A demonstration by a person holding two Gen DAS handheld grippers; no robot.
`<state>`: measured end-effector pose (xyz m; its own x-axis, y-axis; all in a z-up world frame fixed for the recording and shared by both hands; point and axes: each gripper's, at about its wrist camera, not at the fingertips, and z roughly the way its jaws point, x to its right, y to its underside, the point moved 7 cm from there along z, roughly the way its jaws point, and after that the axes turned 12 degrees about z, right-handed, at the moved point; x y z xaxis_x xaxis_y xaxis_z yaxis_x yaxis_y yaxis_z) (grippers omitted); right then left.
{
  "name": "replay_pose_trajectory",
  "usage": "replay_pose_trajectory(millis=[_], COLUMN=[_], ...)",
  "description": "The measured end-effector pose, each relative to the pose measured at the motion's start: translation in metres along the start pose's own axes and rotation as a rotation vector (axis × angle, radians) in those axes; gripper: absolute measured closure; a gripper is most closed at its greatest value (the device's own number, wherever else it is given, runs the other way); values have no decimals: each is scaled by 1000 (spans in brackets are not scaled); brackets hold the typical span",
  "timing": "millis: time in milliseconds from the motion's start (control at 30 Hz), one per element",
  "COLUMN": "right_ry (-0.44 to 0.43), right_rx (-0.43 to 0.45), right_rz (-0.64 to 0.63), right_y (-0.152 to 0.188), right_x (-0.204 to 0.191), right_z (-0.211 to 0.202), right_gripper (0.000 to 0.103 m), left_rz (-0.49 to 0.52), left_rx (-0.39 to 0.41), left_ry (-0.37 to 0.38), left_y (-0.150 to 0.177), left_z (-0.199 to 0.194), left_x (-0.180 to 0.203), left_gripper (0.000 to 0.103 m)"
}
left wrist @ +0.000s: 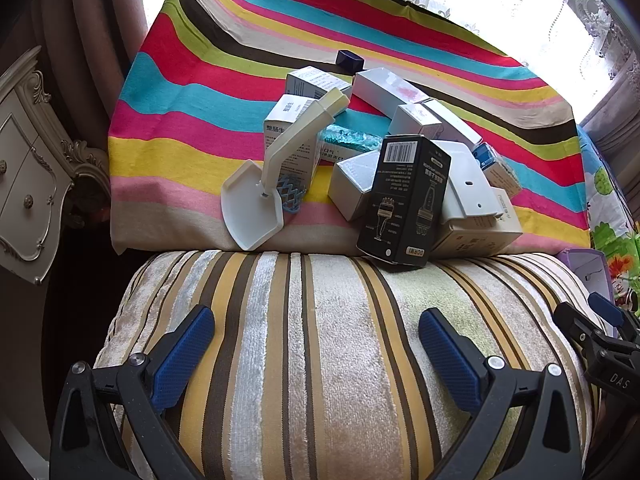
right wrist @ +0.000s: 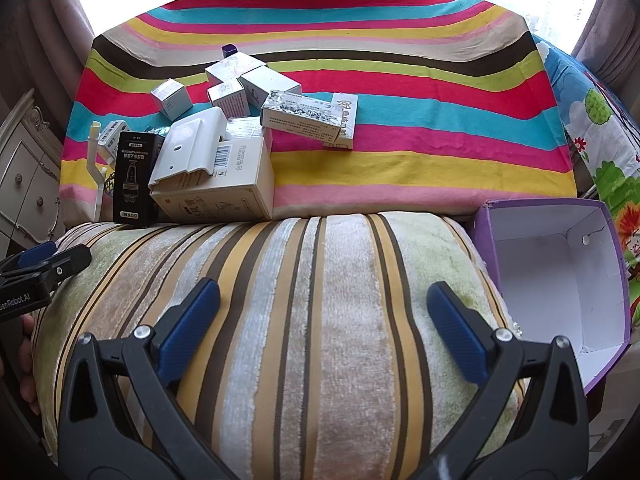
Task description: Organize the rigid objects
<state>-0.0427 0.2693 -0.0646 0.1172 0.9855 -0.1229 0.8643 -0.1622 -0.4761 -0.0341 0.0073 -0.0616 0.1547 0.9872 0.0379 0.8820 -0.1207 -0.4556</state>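
A heap of small boxes lies on a rainbow-striped cloth (left wrist: 192,120). A black box (left wrist: 404,200) stands at the heap's front, also in the right wrist view (right wrist: 134,178). A white plastic scoop (left wrist: 256,200) leans on the boxes at the left. A beige box (right wrist: 218,190) with a white plastic piece (right wrist: 188,148) on it lies beside the black box. An open purple box (right wrist: 560,276) with a white inside sits at the right. My left gripper (left wrist: 316,338) is open and empty over a striped cushion. My right gripper (right wrist: 324,312) is open and empty over the same cushion.
The striped plush cushion (right wrist: 320,320) lies between the grippers and the heap. A cream carved cabinet (left wrist: 24,176) stands at the left. A cartoon-print sheet (right wrist: 600,120) lies at the right. Bright curtained windows are behind. The right gripper's tip (left wrist: 600,328) shows in the left view.
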Motion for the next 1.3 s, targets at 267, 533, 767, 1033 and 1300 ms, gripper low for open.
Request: replay_pose_trajectory(millis=[267,533,767,1033,1300], right_ry=[3,-2,-33,-103,-139], right_rx=[1,1,0,39,33], right_rz=[0,0,-27,-146,-172], right_y=[0,-1,-12,-42,-72], right_x=[-1,0,-6,-38,-69], right_z=[0,-1,-19,-53,-40], right_gripper=[0,0,0,0,0], left_rz=[-3,10,-15,-25,-27], left_rx=[3,22,66,64,19], left_ry=[2,-29,44,47,44], left_y=[0,-1,-14,-41,-60], left_z=[-1,-6,-22,-29,-14], left_x=[1,5,-2,-22,-40], left_gripper=[0,3,24,28,32])
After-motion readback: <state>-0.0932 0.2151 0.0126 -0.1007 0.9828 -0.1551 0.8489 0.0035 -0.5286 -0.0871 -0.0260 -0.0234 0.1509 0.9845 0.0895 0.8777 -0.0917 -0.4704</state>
